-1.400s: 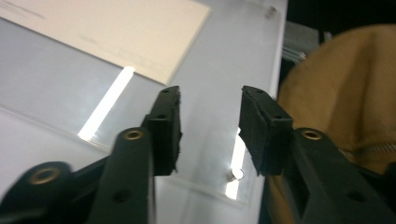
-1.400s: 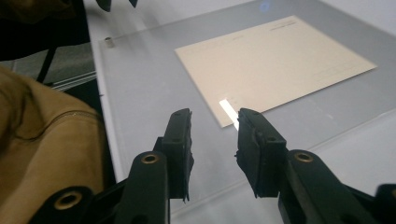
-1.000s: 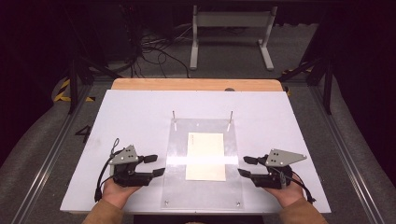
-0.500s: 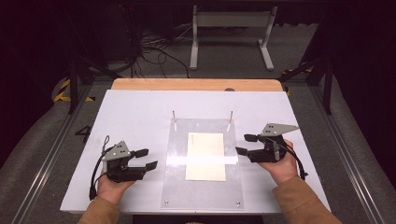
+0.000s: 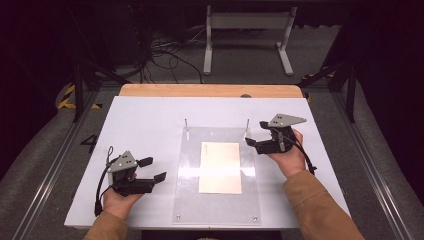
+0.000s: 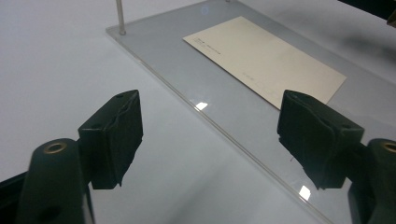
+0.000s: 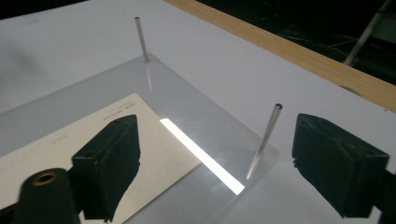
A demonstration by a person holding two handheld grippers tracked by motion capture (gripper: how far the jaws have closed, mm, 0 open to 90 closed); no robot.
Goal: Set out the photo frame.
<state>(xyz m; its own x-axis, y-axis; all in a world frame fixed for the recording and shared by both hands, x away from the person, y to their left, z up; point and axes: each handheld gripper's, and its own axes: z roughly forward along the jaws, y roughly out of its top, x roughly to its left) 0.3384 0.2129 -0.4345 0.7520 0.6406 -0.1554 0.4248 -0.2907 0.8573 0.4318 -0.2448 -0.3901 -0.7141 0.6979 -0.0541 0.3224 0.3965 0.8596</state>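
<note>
This looks like a lab or test studio. A white tabletop (image 5: 150,120) with a wooden edge strip (image 5: 210,90) stands on dark grey carpet. Loose cables (image 5: 165,50) trail at upper centre, a white metal stand (image 5: 247,30) sits behind, and yellow-black hazard tape (image 5: 67,97) marks the floor at left.

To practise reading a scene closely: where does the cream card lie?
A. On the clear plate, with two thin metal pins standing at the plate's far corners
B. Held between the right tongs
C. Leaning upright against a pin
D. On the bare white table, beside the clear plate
A: the high view shows the card lying flat on the clear plate, short of the two pins, and neither tongs hold it.
</note>
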